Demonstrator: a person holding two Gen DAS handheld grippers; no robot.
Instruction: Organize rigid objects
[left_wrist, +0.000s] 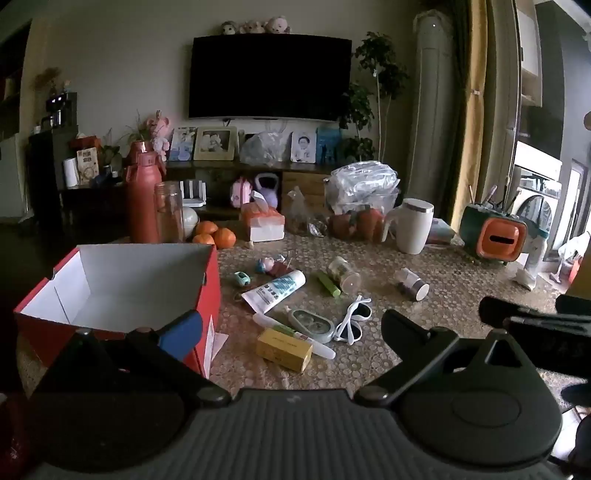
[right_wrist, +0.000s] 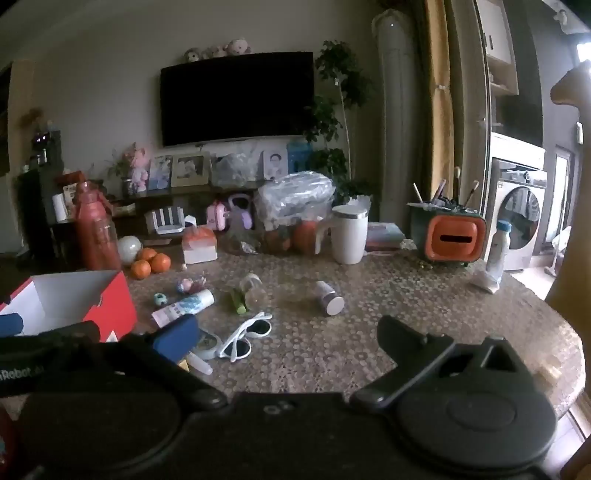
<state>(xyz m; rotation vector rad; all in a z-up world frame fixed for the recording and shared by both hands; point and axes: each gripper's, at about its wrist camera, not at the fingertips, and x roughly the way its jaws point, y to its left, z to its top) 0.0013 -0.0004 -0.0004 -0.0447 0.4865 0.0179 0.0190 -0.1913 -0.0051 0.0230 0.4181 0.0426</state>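
An open red box (left_wrist: 122, 295) with a white inside stands at the table's left; it shows again as the red box (right_wrist: 74, 306) in the right wrist view. Loose items lie to its right: a white tube (left_wrist: 275, 290), a yellow carton (left_wrist: 284, 349), a lens case (left_wrist: 312, 325), white sunglasses (left_wrist: 354, 319), a green stick (left_wrist: 328, 283), a clear jar (left_wrist: 343, 274) and a small bottle (left_wrist: 412, 284). My left gripper (left_wrist: 291, 326) is open above the carton and lens case. My right gripper (right_wrist: 288, 332) is open over bare table beside the sunglasses (right_wrist: 245, 338), holding nothing.
Along the table's back stand a red flask (left_wrist: 142, 199), oranges (left_wrist: 216, 233), a tissue pack (left_wrist: 263, 221), a white mug (left_wrist: 413, 225) and an orange-faced holder (left_wrist: 498, 236). A white bottle (right_wrist: 498, 251) is at the right edge. A TV cabinet lies beyond.
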